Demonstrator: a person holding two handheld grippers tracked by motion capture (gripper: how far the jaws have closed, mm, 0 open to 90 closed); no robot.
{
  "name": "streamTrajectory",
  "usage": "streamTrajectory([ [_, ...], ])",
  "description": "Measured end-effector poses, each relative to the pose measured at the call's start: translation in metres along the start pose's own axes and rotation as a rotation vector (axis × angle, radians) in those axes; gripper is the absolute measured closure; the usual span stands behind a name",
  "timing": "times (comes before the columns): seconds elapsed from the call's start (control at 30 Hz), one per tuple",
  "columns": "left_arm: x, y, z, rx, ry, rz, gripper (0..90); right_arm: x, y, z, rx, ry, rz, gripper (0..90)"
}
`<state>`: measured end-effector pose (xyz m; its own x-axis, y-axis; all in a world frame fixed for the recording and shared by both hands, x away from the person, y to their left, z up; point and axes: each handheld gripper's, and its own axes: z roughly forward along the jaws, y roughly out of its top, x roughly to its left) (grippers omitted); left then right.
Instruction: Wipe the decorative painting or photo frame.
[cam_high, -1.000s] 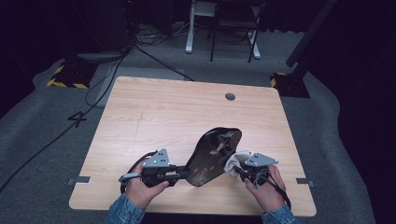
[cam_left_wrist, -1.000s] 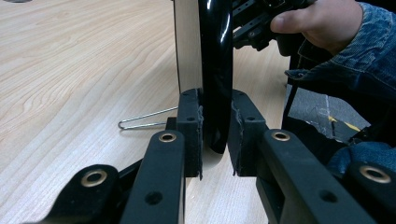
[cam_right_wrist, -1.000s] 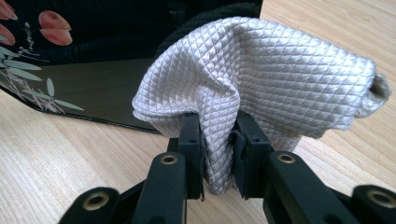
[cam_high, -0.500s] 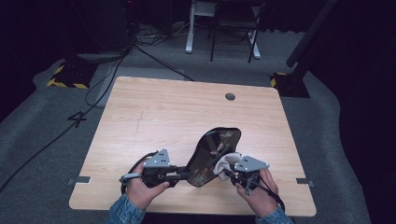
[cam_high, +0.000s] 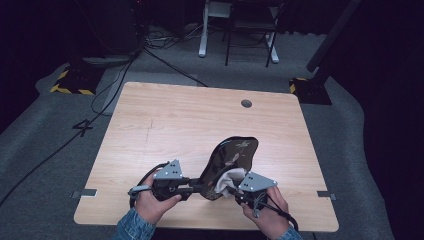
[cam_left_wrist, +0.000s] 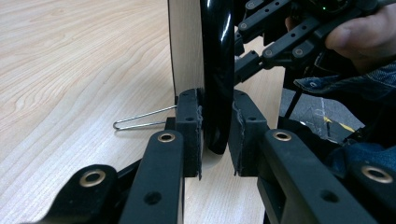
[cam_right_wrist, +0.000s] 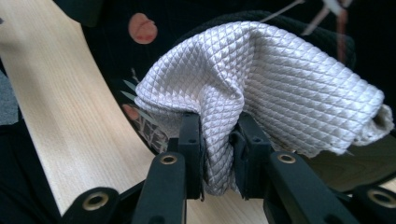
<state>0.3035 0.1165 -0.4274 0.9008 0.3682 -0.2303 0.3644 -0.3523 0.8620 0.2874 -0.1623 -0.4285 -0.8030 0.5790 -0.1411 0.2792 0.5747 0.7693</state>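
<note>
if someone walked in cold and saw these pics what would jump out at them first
Most striking is the glossy black tray with a painted floral pattern, propped up on edge near the front of the wooden table. The left gripper is clamped on its rim, holding it upright. Against its decorated face, the right gripper pinches a bunched, silvery quilted cloth, as if wiping it.

One sign reads — a black "4" (cam_high: 83, 127) marked on the grey floor (cam_high: 45, 150), off the tabletop's left edge.

Right gripper (cam_high: 235, 189) with cloth (cam_high: 231, 178) shifted left across tray (cam_high: 235, 157), apparently wiping.
</note>
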Motion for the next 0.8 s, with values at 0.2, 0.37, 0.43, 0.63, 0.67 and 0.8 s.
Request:
streamTrajectory([
  [0.2, 0.000, 0.000, 0.000, -0.001, 0.000, 0.002, 76.1, -0.003, -0.005, 0.004, 0.011, 0.008, 0.018, 75.1],
  [0.37, 0.001, 0.000, 0.000, 0.000, 0.001, 0.003, 76.3, -0.010, -0.013, 0.007, 0.038, -0.002, 0.040, 75.1],
  [0.43, 0.001, 0.000, 0.000, 0.000, 0.001, 0.003, 76.2, -0.014, -0.018, 0.009, 0.051, -0.009, 0.054, 75.1],
  [0.63, 0.001, 0.000, 0.000, -0.001, -0.002, 0.002, 76.2, -0.022, -0.027, 0.011, 0.076, -0.025, 0.078, 75.2],
  [0.67, 0.001, 0.000, 0.000, -0.001, -0.002, 0.001, 76.2, -0.024, -0.029, 0.011, 0.080, -0.029, 0.082, 75.1],
  [0.8, 0.001, 0.000, 0.000, 0.001, -0.003, 0.002, 76.2, -0.031, -0.037, 0.013, 0.100, -0.043, 0.103, 75.1],
])
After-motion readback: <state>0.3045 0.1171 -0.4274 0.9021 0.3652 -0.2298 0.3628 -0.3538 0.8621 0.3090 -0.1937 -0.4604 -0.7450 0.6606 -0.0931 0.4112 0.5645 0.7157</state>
